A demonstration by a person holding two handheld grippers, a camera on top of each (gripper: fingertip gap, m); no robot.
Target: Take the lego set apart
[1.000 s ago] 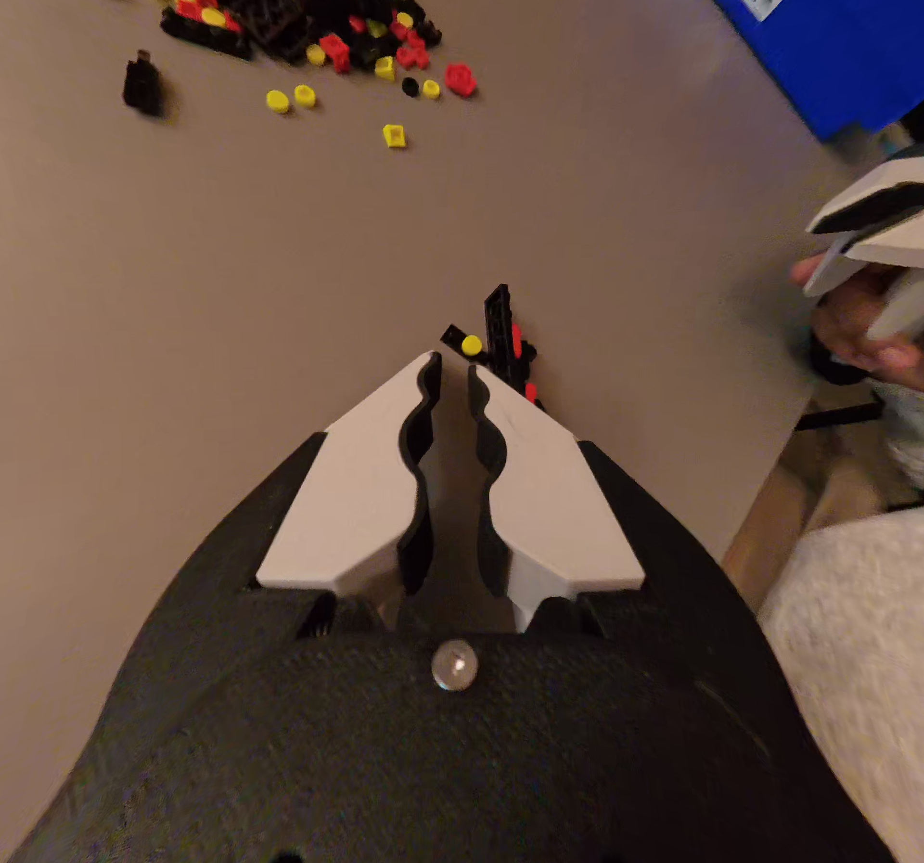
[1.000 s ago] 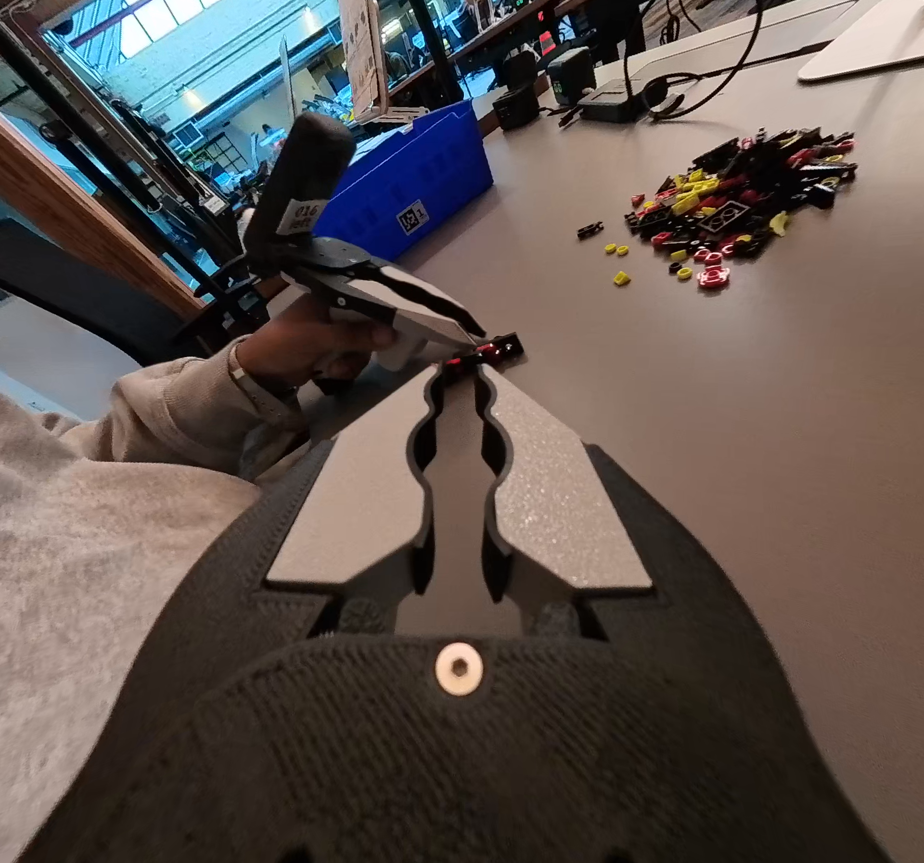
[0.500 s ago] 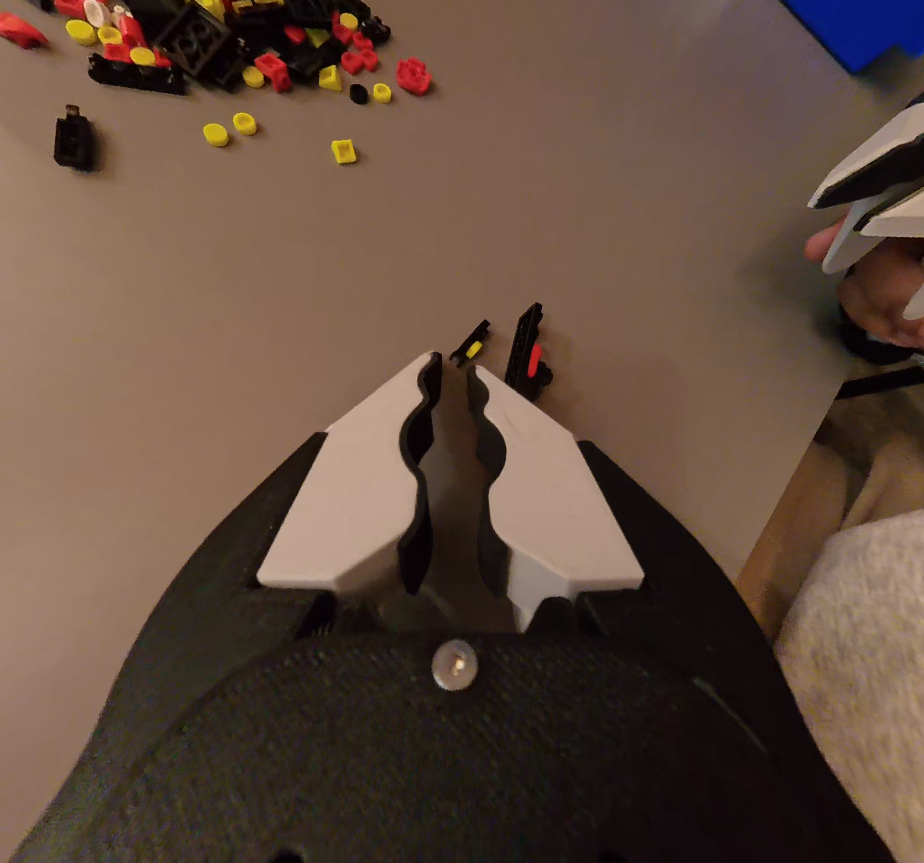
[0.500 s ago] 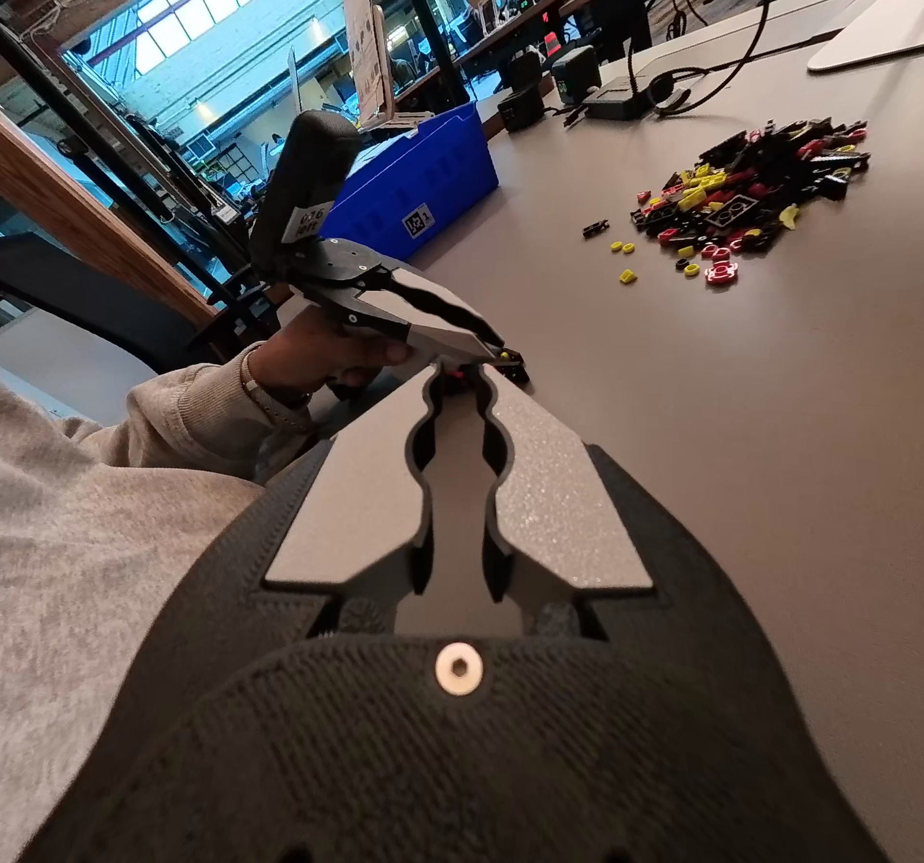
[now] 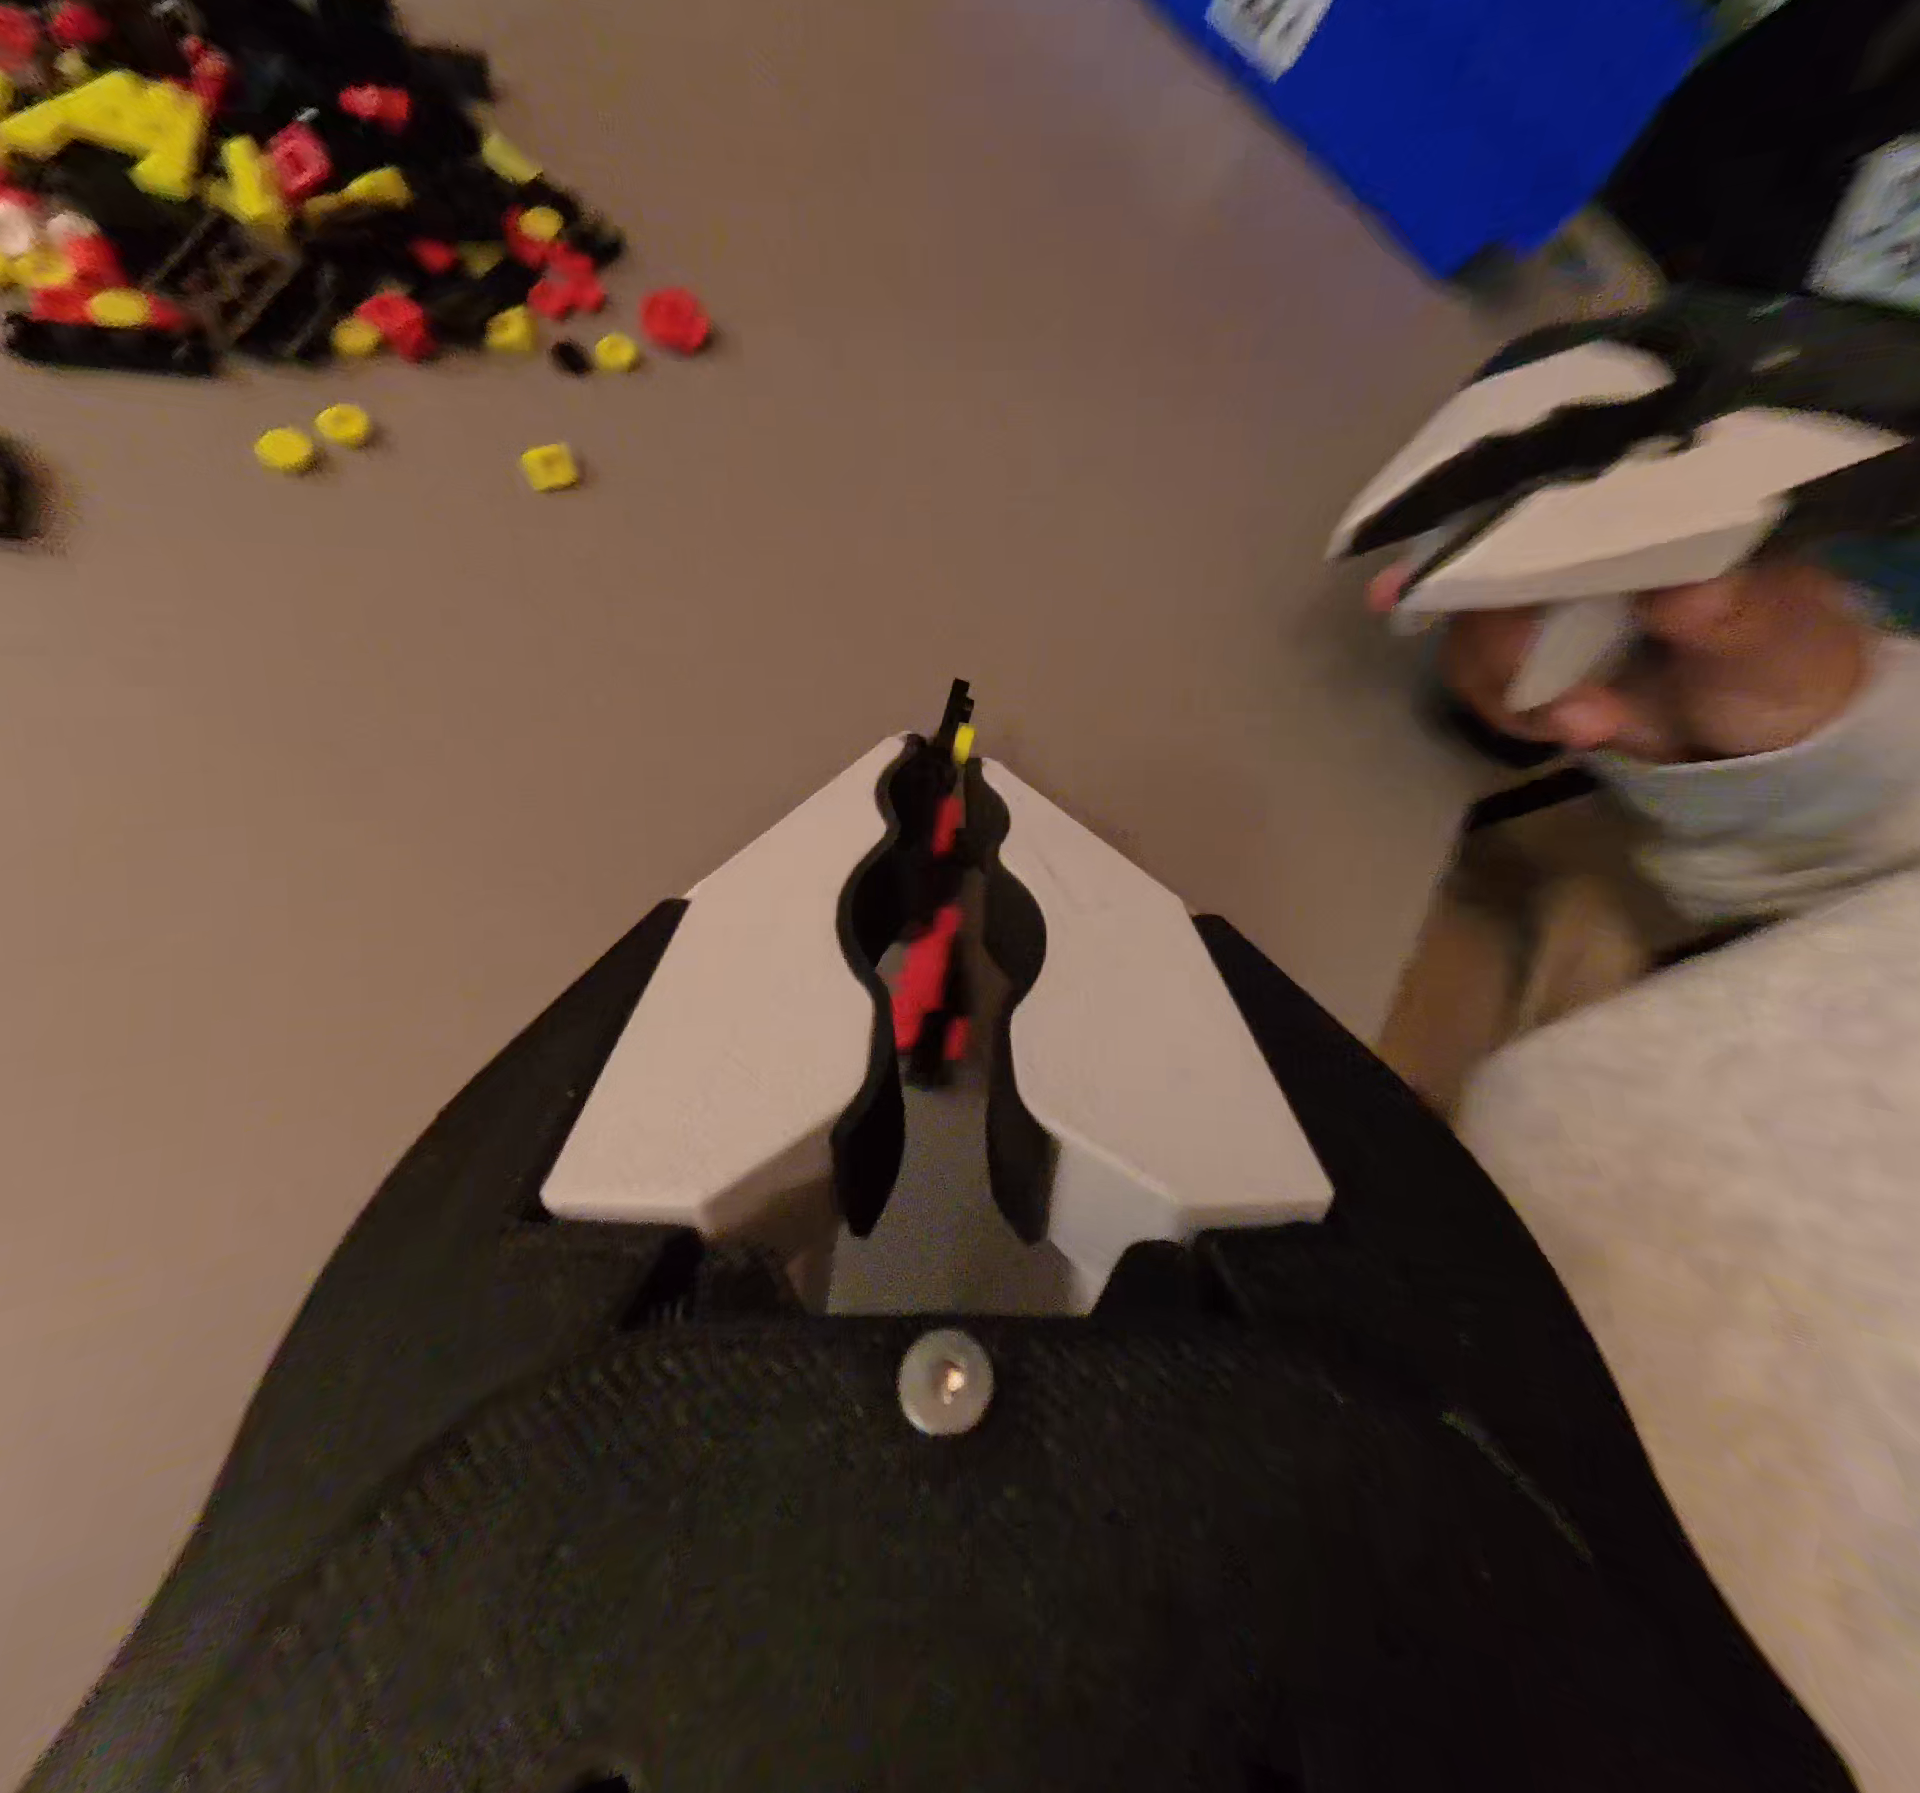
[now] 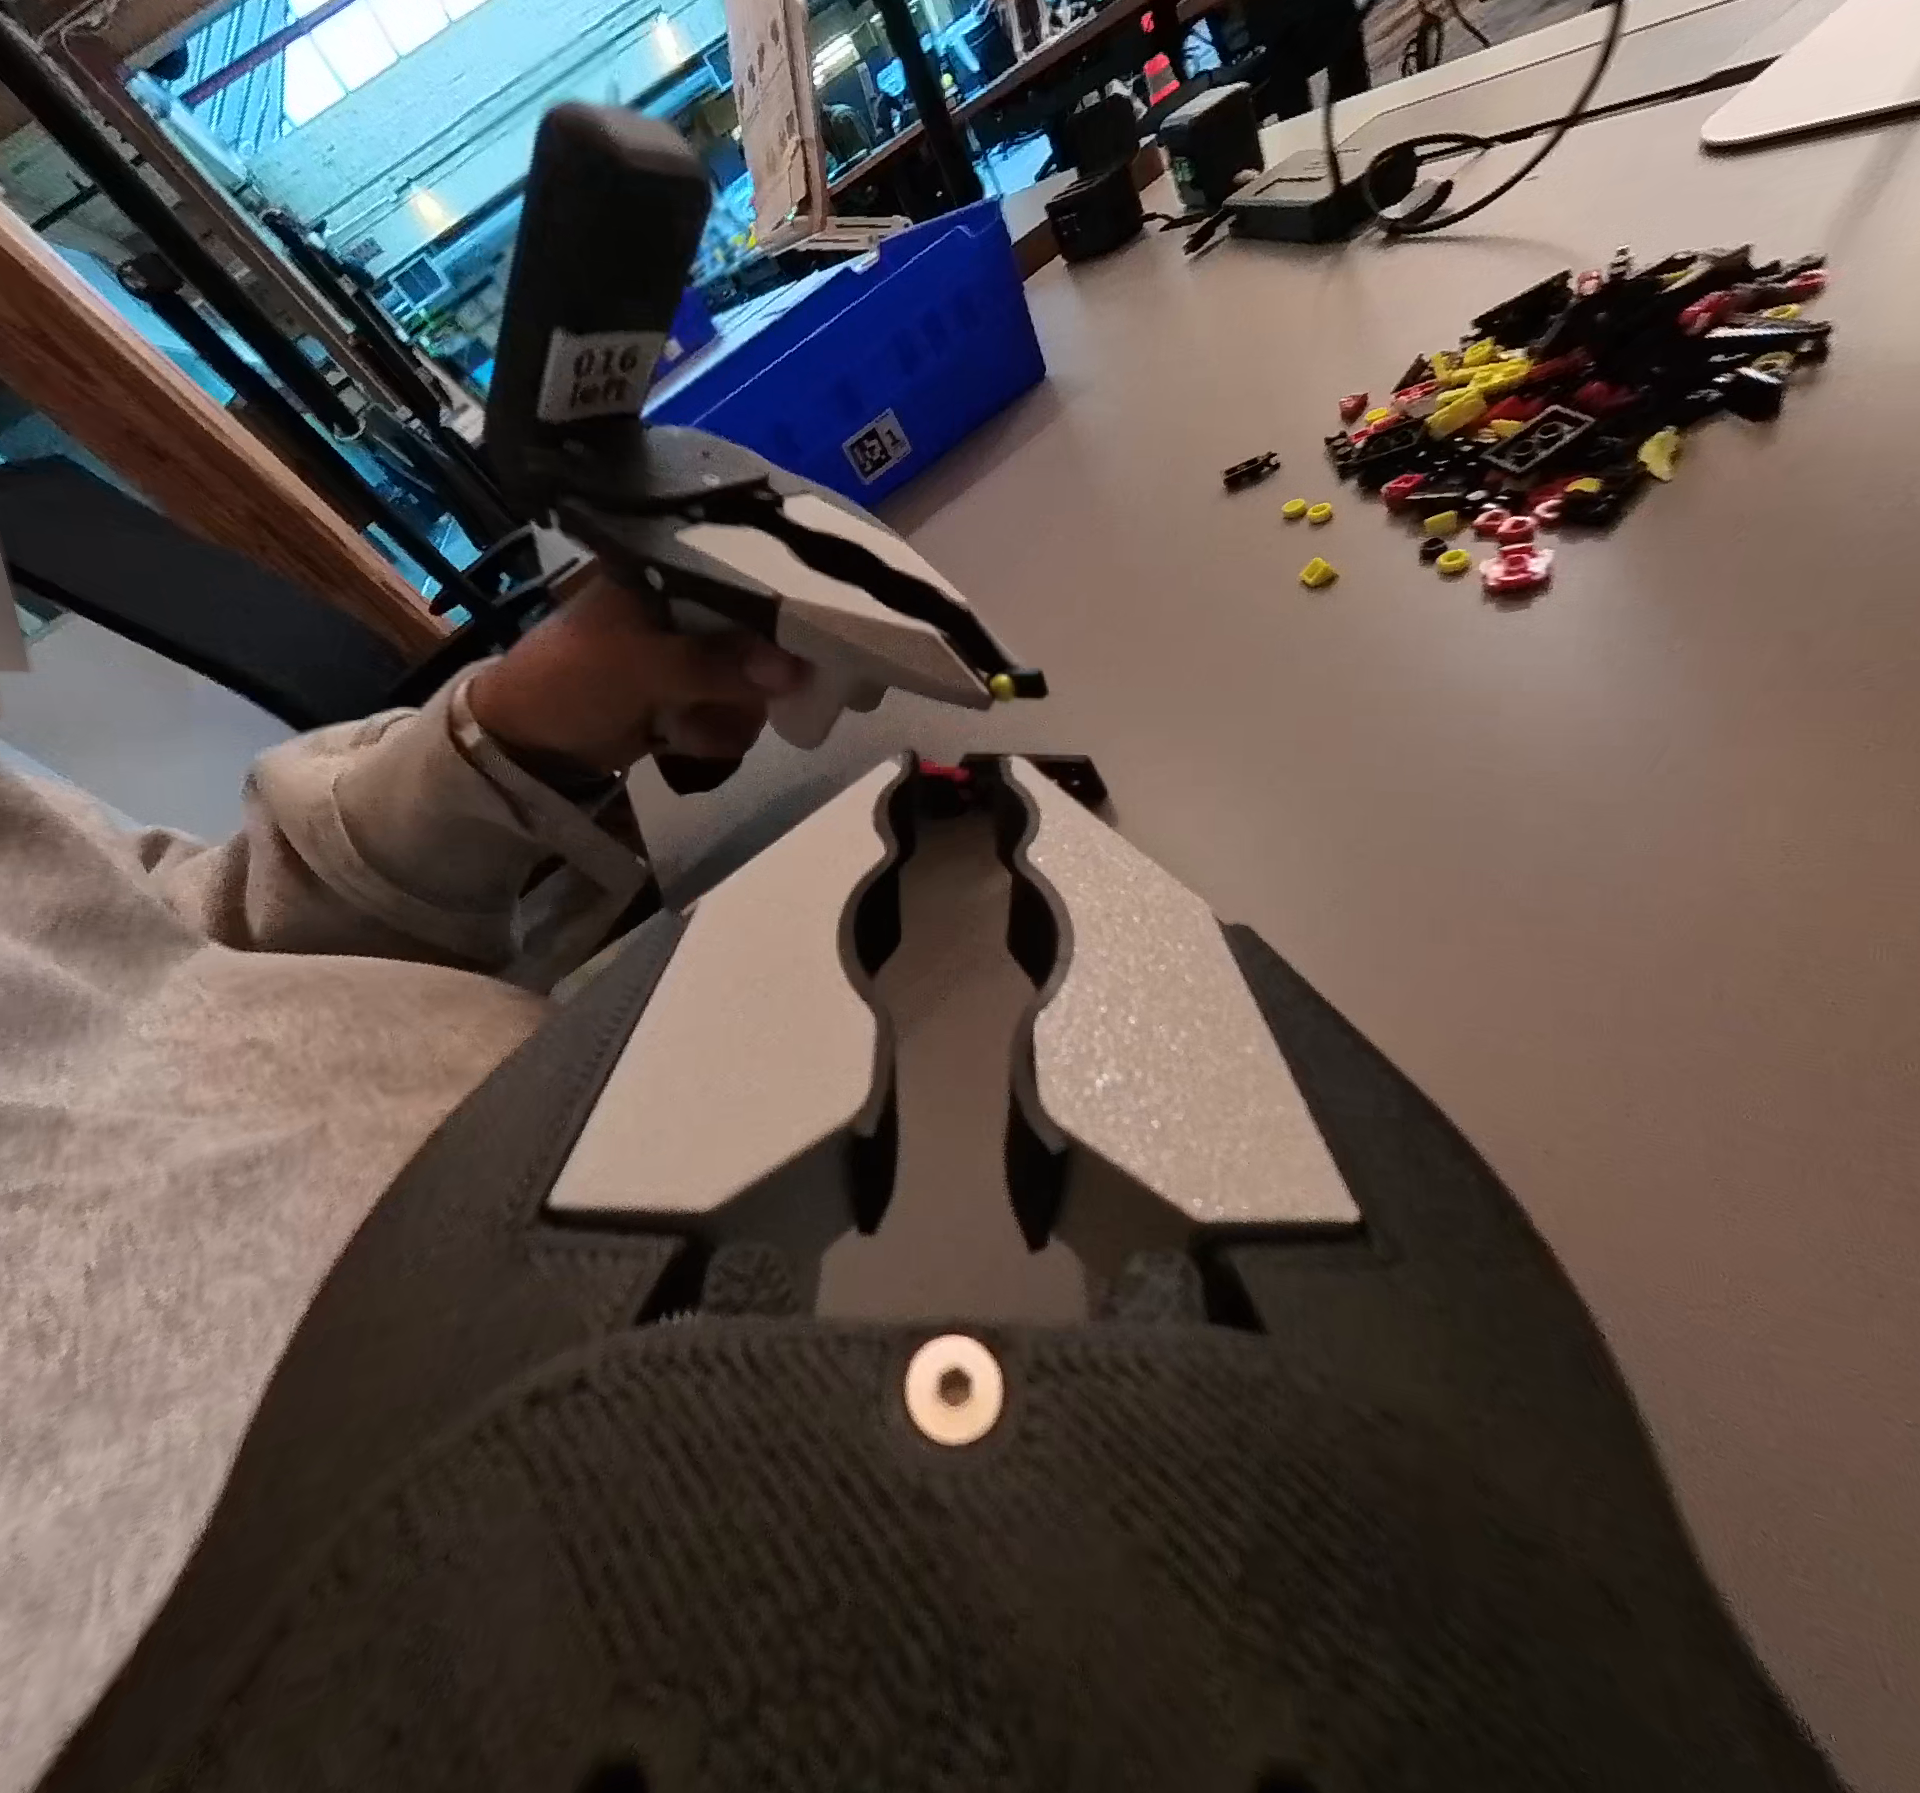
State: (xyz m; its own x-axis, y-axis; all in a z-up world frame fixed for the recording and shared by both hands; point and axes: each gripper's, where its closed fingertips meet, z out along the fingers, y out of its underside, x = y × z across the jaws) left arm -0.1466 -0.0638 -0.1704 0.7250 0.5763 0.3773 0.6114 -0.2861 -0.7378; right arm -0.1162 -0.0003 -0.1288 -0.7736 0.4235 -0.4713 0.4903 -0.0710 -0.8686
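1. Lifting off the table [image 6: 1507,964], the left gripper [image 6: 1000,681] now sits at centre-left of the right wrist view. Half a second ago its tips were down at the small build.
2. Its fingers are pressed together on a black sliver with a yellow stud [image 6: 1016,681]. The sliver pokes out just past the tips, clear of the surface.
3. The red-and-black remainder [image 6: 1070,773] lies on the table just below, at mid-frame. The sliver lay beside it a moment ago.
4. The right gripper [image 6: 951,764] has barely moved. Its fingers are slightly parted and hold nothing, and it is well apart from the remainder at the right edge of the left wrist view.
5. This likely means one more piece is ready for the pile of loose bricks [image 6: 1558,403] at upper right, while the remainder still needs splitting.
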